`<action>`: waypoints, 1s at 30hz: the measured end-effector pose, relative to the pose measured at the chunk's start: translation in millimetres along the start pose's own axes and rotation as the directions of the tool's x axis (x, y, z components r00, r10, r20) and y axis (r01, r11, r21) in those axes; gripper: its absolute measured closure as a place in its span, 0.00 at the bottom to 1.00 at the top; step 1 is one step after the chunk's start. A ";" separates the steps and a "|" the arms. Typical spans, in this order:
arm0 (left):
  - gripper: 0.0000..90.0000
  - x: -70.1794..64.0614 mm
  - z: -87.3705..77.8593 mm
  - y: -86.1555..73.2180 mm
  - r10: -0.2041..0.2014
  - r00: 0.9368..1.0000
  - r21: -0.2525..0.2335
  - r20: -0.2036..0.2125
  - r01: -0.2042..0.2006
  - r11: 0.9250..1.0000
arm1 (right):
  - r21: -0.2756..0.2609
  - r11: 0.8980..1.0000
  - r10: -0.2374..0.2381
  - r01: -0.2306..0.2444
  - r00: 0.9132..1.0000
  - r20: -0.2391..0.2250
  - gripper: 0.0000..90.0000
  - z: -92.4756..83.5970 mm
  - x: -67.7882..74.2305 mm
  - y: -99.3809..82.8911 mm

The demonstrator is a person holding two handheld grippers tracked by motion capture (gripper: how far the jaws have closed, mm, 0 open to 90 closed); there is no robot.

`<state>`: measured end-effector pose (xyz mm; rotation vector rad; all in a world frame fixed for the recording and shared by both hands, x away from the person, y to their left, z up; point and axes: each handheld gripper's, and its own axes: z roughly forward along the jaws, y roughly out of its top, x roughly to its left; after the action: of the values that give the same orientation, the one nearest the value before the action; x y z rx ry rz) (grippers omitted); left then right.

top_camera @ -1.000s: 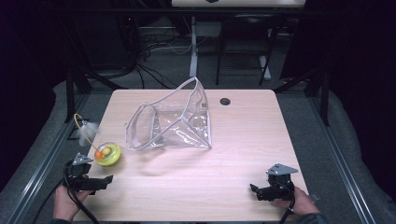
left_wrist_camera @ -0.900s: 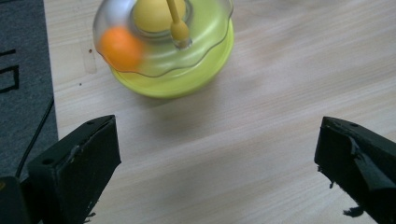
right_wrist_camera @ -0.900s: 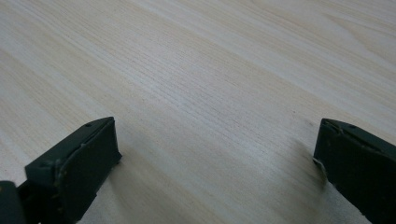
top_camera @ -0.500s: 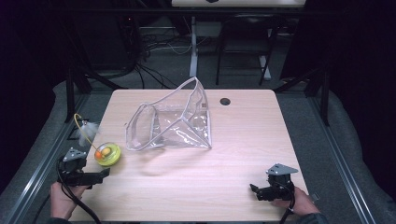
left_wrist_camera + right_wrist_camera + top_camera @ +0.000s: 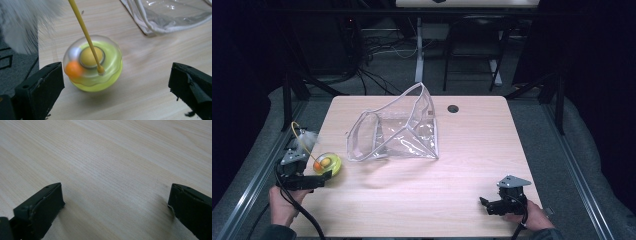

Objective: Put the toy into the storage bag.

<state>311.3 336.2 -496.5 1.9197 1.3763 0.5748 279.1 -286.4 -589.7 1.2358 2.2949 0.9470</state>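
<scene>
A yellow-green domed toy [image 5: 328, 163] [image 5: 93, 67] with an orange ball inside stands near the table's left edge; a thin yellow wand [image 5: 85, 31] rises from its top to a white feather tuft [image 5: 306, 137] [image 5: 22, 22]. My left gripper [image 5: 318, 179] [image 5: 115, 87] sits just in front of the toy, open, jaws wide apart and not touching it. A clear plastic pouch [image 5: 394, 132] [image 5: 172, 15] lies in the middle of the table. My right gripper [image 5: 484, 202] [image 5: 115, 210] rests low at the front right, open over bare wood.
The light wooden table [image 5: 472, 150] has a round black cable hole [image 5: 453, 108] at the back. Dark floor, desk legs and cables lie beyond the far edge. A metal rail [image 5: 257, 185] runs along the left side.
My left gripper has shifted left and slightly forward toward the toy. The right gripper has stayed in place.
</scene>
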 end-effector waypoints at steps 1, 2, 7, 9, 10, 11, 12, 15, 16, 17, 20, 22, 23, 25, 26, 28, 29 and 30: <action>0.00 0.8 -0.9 2.0 -0.001 1.000 -0.006 -0.004 0.001 1.000 | 0.000 1.000 0.000 0.000 1.000 0.001 0.00 0.0 0.1 0.0; 0.00 1.9 -1.8 4.9 -0.007 1.000 -0.029 -0.018 0.007 1.000 | -0.001 1.000 0.000 0.000 1.000 0.002 0.00 0.0 0.0 0.0; 0.25 5.5 -2.3 9.5 -0.008 0.999 -0.071 -0.042 0.005 0.997 | 0.000 1.000 0.000 0.000 1.000 0.000 0.00 0.0 0.0 0.0; 0.35 6.2 -2.2 9.9 -0.015 0.999 -0.079 -0.049 0.011 0.997 | 0.000 1.000 0.000 0.000 1.000 0.002 0.00 0.0 0.0 0.0; 0.39 8.1 -1.5 10.7 -0.017 0.998 -0.086 -0.055 0.013 0.996 | -0.002 1.000 0.001 -0.001 1.000 0.002 0.00 0.1 0.1 0.0; 0.43 8.1 -1.5 10.7 -0.017 0.998 -0.086 -0.055 0.013 0.996 | -0.002 1.000 0.001 -0.001 1.000 0.002 0.00 0.1 0.1 0.0; 0.48 8.6 -1.5 10.7 -0.019 0.998 -0.094 -0.056 0.013 0.995 | -0.001 1.000 0.000 0.000 1.000 0.001 0.00 0.0 0.0 0.0; 0.54 8.9 -2.0 11.9 -0.018 0.998 -0.094 -0.064 0.012 0.995 | -0.001 1.000 0.000 0.000 1.000 0.000 0.00 0.0 0.0 0.0; 0.58 9.0 -1.9 12.1 -0.018 0.998 -0.098 -0.066 0.011 0.995 | 0.000 1.000 0.000 0.000 1.000 0.000 0.00 0.0 0.0 0.0; 0.61 8.9 -1.9 12.3 -0.018 0.997 -0.100 -0.070 0.011 0.995 | -0.001 1.000 0.000 0.000 1.000 0.001 0.00 0.0 0.0 0.0; 0.70 9.3 -1.8 12.5 -0.017 0.998 -0.100 -0.067 0.010 0.995 | 0.000 1.000 0.000 0.000 1.000 0.001 0.00 0.0 0.1 0.0; 0.77 9.5 -2.5 12.7 -0.013 0.998 -0.098 -0.064 0.007 0.995 | -0.001 1.000 0.000 0.000 1.000 0.002 0.00 0.0 0.0 0.0; 0.77 9.5 -2.8 12.6 -0.014 0.998 -0.105 -0.067 0.007 0.994 | 0.000 1.000 0.000 0.000 1.000 0.001 0.00 0.0 0.1 0.0; 0.81 9.3 -4.3 12.6 -0.008 0.997 -0.115 -0.072 0.000 0.993 | 0.000 1.000 0.000 0.000 1.000 0.000 0.00 0.0 0.0 0.0; 0.84 9.4 -5.1 12.8 -0.004 0.997 -0.118 -0.075 -0.005 0.993 | 0.000 1.000 0.000 0.000 1.000 0.002 0.00 0.0 0.0 0.0; 0.88 9.6 -6.4 12.8 -0.005 0.997 -0.134 -0.079 -0.005 0.991 | -0.002 1.000 0.001 -0.001 1.000 0.002 0.00 0.1 0.2 0.0; 0.90 9.9 -6.8 13.0 -0.003 0.997 -0.132 -0.080 -0.008 0.991 | 0.000 1.000 0.000 0.000 1.000 0.001 0.00 0.0 0.1 0.0; 0.92 10.0 -7.2 12.9 -0.004 0.997 -0.133 -0.083 -0.007 0.991 | 0.000 1.000 0.000 0.000 1.000 0.000 0.00 0.0 0.0 0.0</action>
<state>317.8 345.2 -482.5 1.8087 1.3526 0.7360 279.1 -286.4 -589.7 1.2357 2.2946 0.9473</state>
